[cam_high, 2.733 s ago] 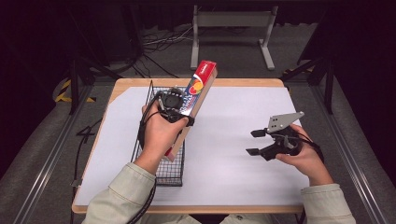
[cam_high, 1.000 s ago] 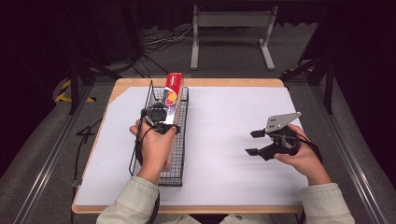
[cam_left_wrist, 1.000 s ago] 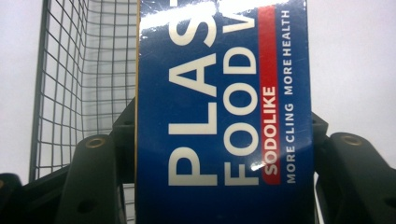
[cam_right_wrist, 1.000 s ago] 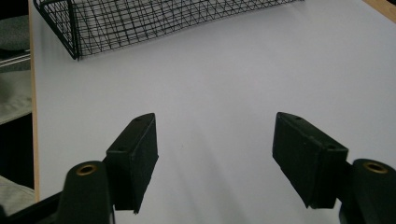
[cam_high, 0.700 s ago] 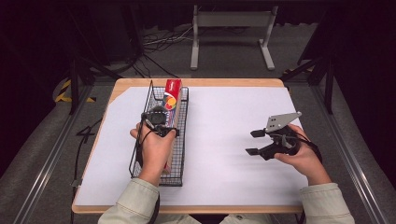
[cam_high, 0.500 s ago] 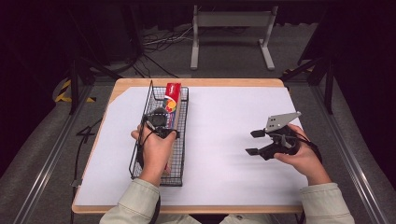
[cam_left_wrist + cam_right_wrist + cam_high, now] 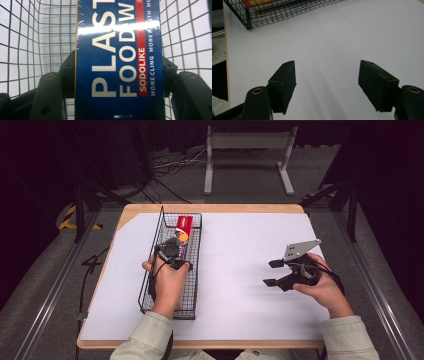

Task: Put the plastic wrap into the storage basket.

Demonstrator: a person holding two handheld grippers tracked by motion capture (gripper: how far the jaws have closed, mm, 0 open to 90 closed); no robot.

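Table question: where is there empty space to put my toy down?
The white table is bare between the wire basket and the right claw, and along the far edge. The strip left of the basket is free too. Inside the basket it's crowded: the left claw holds the blue box.

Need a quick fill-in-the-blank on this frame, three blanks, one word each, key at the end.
1. The left gripper is shut on the long blue and red ____ of plastic food wrap.
2. That pack lies inside the black wire ____.
3. The right gripper hangs over the white table sheet with its jaws ____.

Missing words: box; basket; open
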